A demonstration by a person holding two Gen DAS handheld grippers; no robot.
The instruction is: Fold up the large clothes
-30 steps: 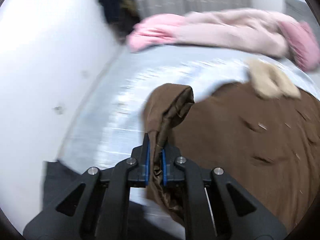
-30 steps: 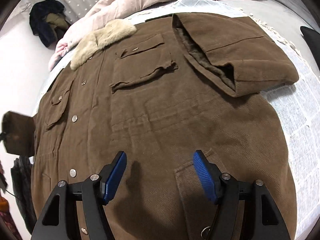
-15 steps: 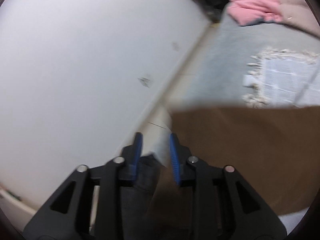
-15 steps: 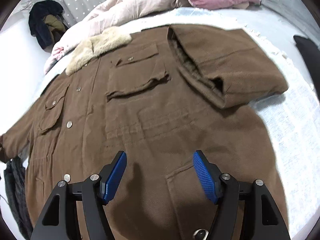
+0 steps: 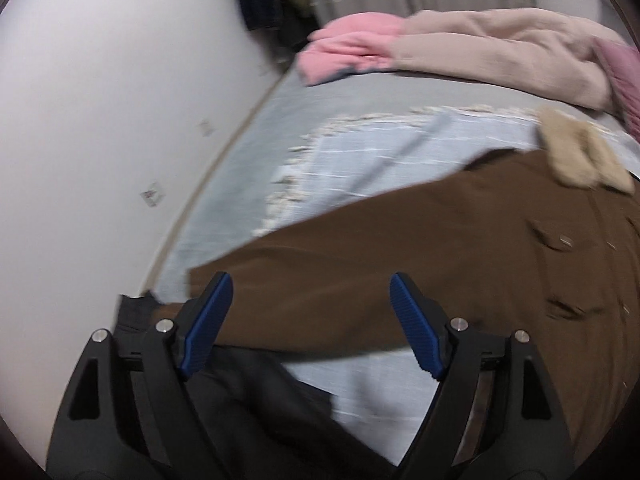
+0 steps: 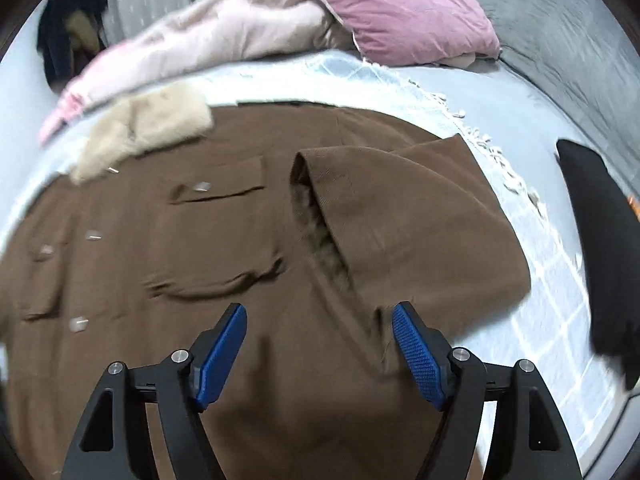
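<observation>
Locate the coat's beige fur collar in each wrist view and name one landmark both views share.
Left wrist: the fur collar sits at the right edge, above the middle, at the top of the brown coat.
Right wrist: the fur collar lies upper left, above the chest pockets.
Shared landmark: the pale pink quilt behind the collar.

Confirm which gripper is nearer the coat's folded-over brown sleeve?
Right. The right gripper hovers open just below the folded-over brown sleeve; the left gripper, jaws just opened and empty, hangs over the coat's opposite, outstretched sleeve.
</observation>
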